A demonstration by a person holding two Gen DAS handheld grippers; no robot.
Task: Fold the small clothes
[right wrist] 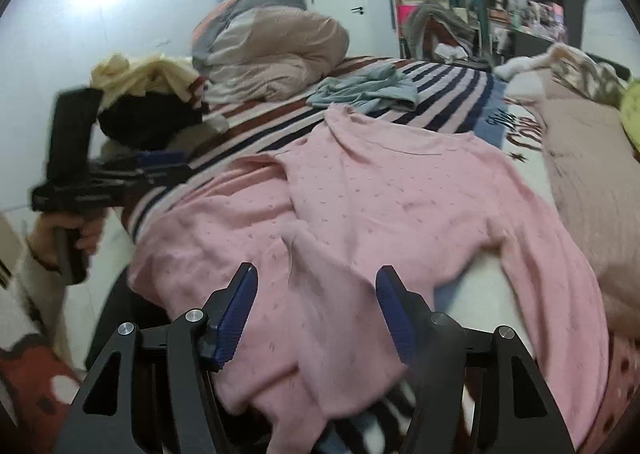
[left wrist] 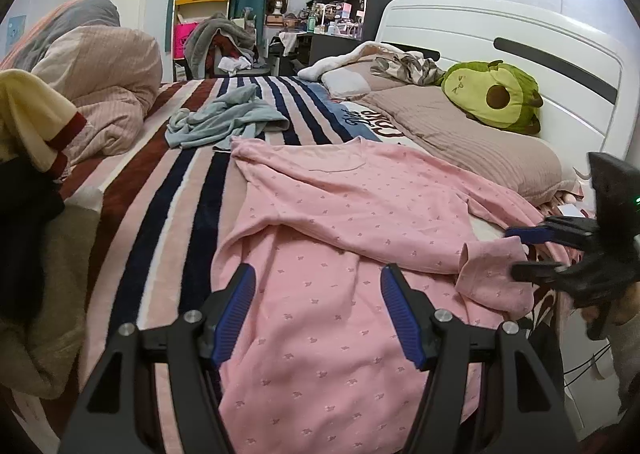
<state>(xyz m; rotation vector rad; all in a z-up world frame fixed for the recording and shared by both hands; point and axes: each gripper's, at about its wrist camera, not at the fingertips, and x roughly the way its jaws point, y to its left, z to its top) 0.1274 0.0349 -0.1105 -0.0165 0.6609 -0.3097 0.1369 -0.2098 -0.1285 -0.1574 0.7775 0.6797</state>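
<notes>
A pink long-sleeved top (left wrist: 340, 205) with a small dotted print lies spread on the striped blanket (left wrist: 160, 193), its body creased and one sleeve folded across. My left gripper (left wrist: 318, 288) hovers open over the top's lower hem, with nothing pinched between its blue pads. At the bed's right edge my right gripper (left wrist: 512, 254) stands open, its tips beside the sleeve cuff (left wrist: 492, 282). In the right wrist view the same top (right wrist: 400, 193) lies under my open right gripper (right wrist: 316, 288); cloth passes beneath the fingers without being clamped. The left gripper (right wrist: 176, 165) shows at the left, held in a hand (right wrist: 68, 230).
A crumpled blue-grey garment (left wrist: 224, 121) lies farther up the blanket. A pile of cream and black clothes (left wrist: 32, 125) sits at the left edge, with a rolled duvet (left wrist: 108, 85) behind. A pillow (left wrist: 460, 133), an avocado plush (left wrist: 496, 95) and the white headboard (left wrist: 520, 53) line the right.
</notes>
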